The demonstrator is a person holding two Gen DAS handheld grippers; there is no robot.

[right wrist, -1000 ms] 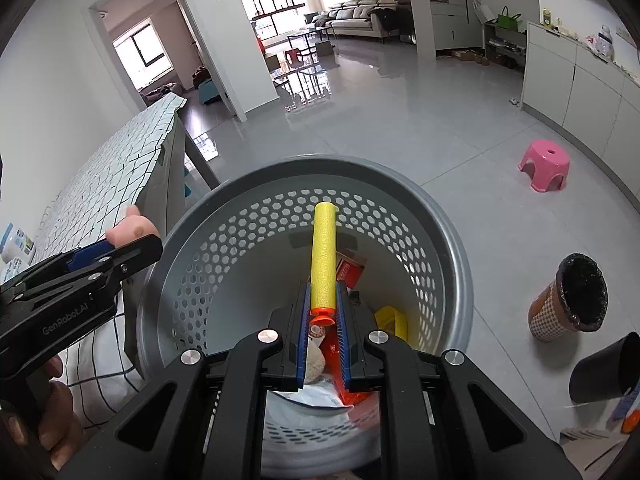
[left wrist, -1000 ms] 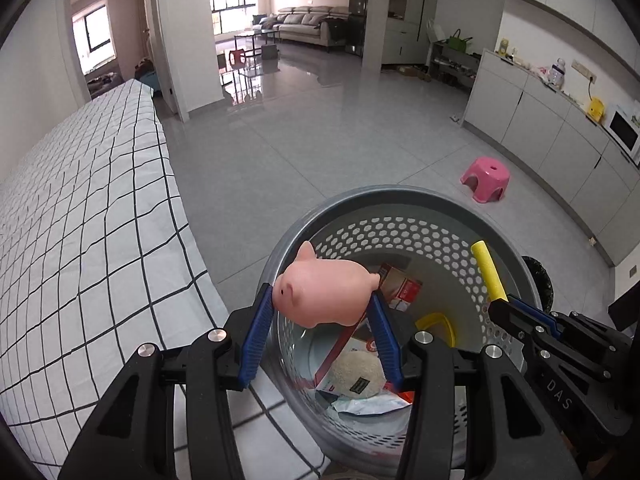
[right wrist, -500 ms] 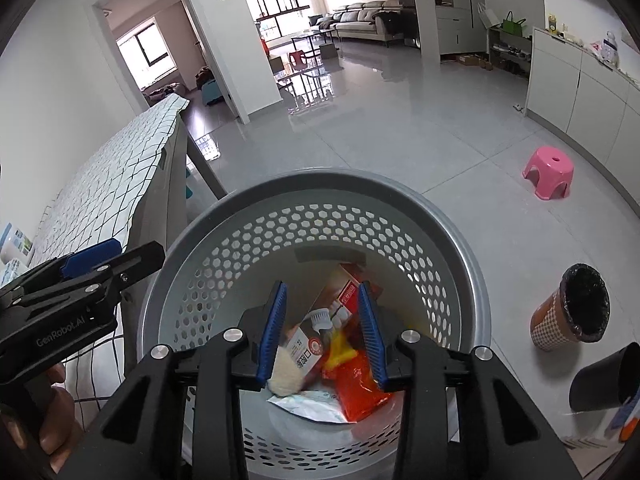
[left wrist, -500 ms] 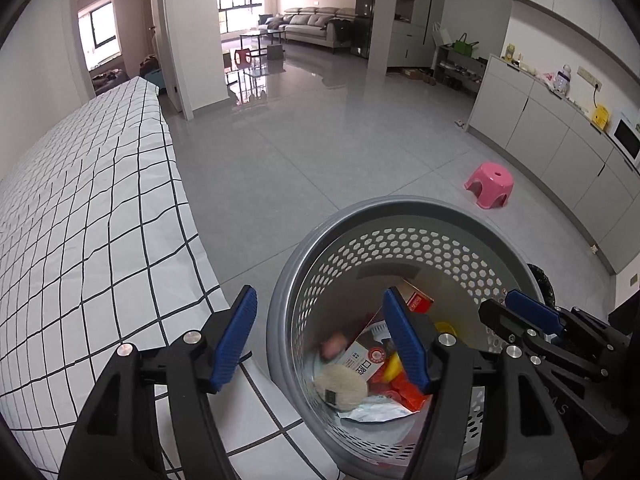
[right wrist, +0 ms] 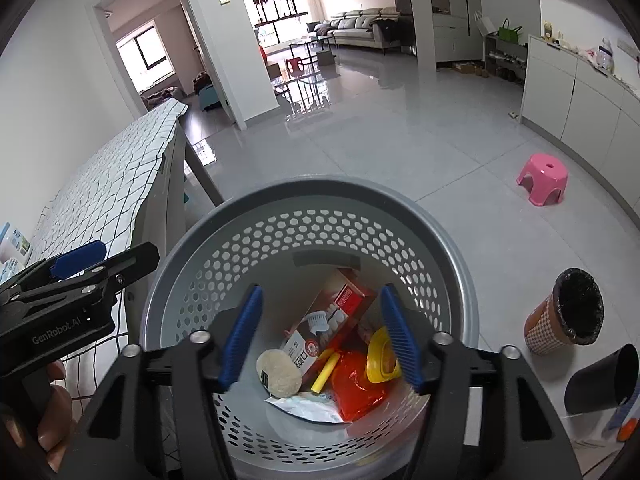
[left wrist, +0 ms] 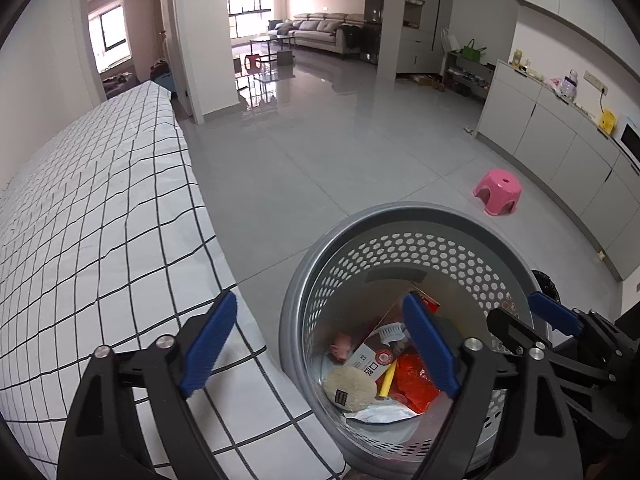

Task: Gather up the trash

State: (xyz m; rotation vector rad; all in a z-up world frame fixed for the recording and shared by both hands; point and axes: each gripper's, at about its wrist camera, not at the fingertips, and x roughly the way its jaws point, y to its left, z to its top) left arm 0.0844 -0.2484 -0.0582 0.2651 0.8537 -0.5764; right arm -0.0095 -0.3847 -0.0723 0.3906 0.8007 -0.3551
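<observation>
A grey perforated trash basket (left wrist: pixel 424 216) (right wrist: pixel 312 188) stands on the floor beside the table. Inside lie a pink pig toy (left wrist: pixel 340 351), a yellow foam stick (right wrist: pixel 325 372) (left wrist: pixel 387 379), a red-and-white box (right wrist: pixel 332 320), a round beige pad (right wrist: pixel 279 373), a red wrapper (right wrist: pixel 358 384) and a yellow piece (right wrist: pixel 380 356). My left gripper (left wrist: pixel 316 344) is open and empty above the basket's left rim. My right gripper (right wrist: pixel 320 336) is open and empty over the basket's middle.
The table with a white checked cloth (left wrist: pixel 92 216) lies left of the basket. A pink stool (right wrist: pixel 543 178) stands on the grey floor to the right. A checked cup with a black liner (right wrist: pixel 568 312) and a black cup (right wrist: pixel 600 380) stand at the right.
Both grippers opened. The pink pig toy dropped from my left gripper and the yellow foam stick from my right gripper into the basket. Both grippers have opened wider and drawn back slightly.
</observation>
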